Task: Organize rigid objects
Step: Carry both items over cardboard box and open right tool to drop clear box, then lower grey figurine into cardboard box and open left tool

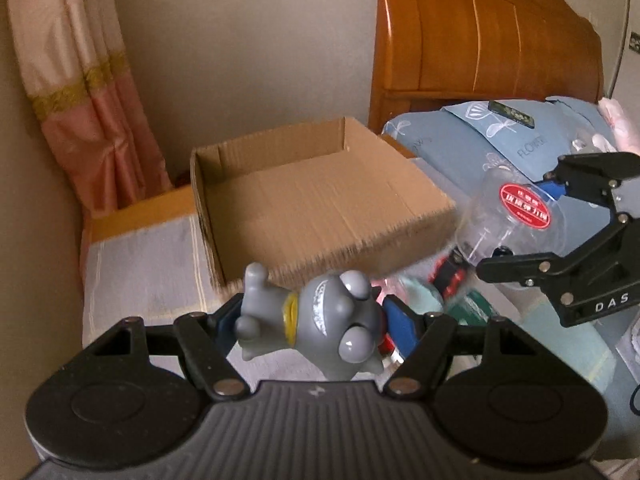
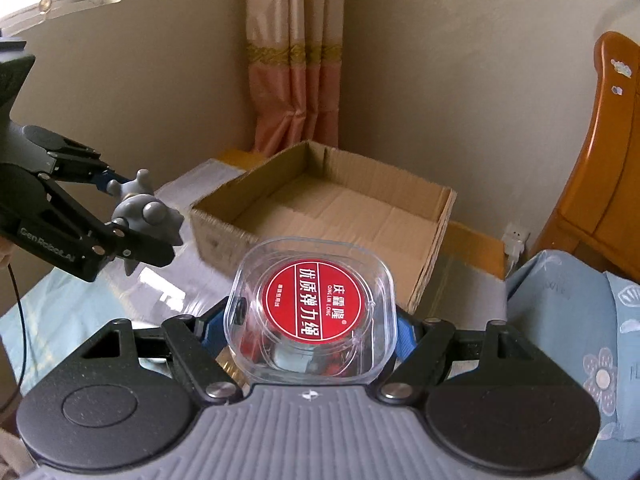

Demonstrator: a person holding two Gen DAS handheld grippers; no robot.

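My left gripper (image 1: 316, 320) is shut on a grey cartoon figure (image 1: 320, 320) with a yellow collar, held above the bed just short of an open cardboard box (image 1: 320, 200). From the right wrist view the same figure (image 2: 144, 210) hangs left of the box (image 2: 332, 216), clamped in the left gripper (image 2: 132, 220). My right gripper (image 2: 312, 320) is shut on a clear plastic case (image 2: 310, 312) with a round red label, held in front of the box. That case (image 1: 504, 220) and the right gripper (image 1: 524, 228) show at the right of the left wrist view.
The box sits on a striped cloth (image 1: 148, 272) at the bed's corner, beside a wall and a pink curtain (image 1: 84, 80). A wooden headboard (image 1: 480, 32) and blue floral pillows (image 1: 520, 140) lie to the right. Small red and green items (image 1: 452, 276) lie on the bed below the case.
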